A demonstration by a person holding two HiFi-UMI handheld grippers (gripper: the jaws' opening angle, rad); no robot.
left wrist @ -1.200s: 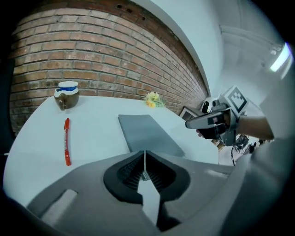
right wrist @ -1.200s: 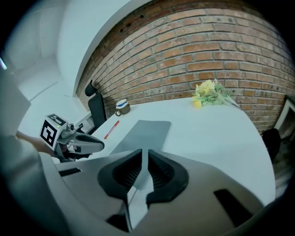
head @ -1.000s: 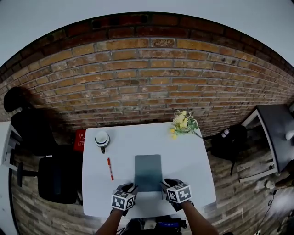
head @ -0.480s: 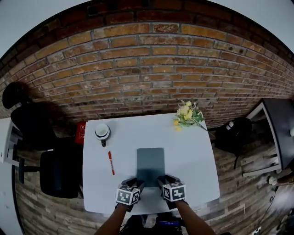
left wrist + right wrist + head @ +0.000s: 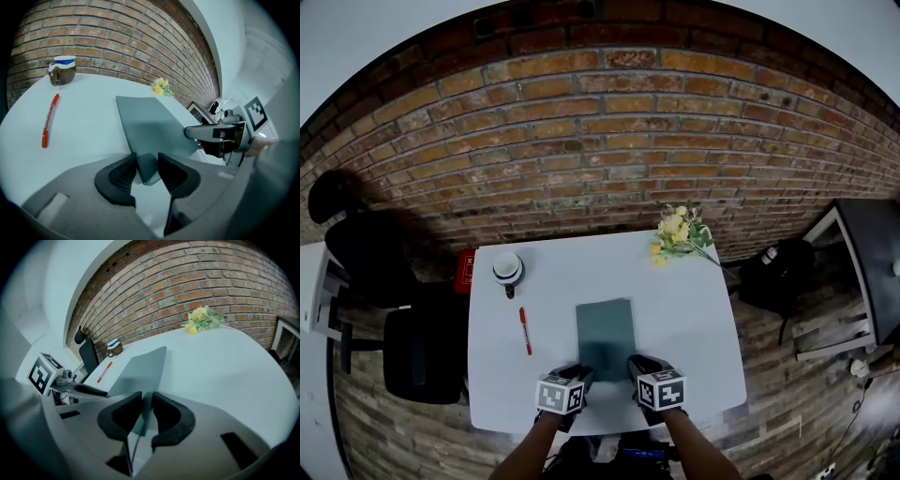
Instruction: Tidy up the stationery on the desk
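I see the grey notebook (image 5: 605, 330) lying flat at the middle of the white desk (image 5: 698, 319), its long axis running from the desk's near edge to its far edge. My left gripper (image 5: 147, 165), jaws just closing, pinches its near left corner, and my right gripper (image 5: 144, 405), also just closing, clamps the near right corner. The red pen (image 5: 525, 330) on the desk's left half lies parallel.

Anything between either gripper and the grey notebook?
Nothing visible. Near corners of the grey notebook sit between the fingers of the left gripper and right gripper, both just closing on it. Red pen lies off to the left, apart.
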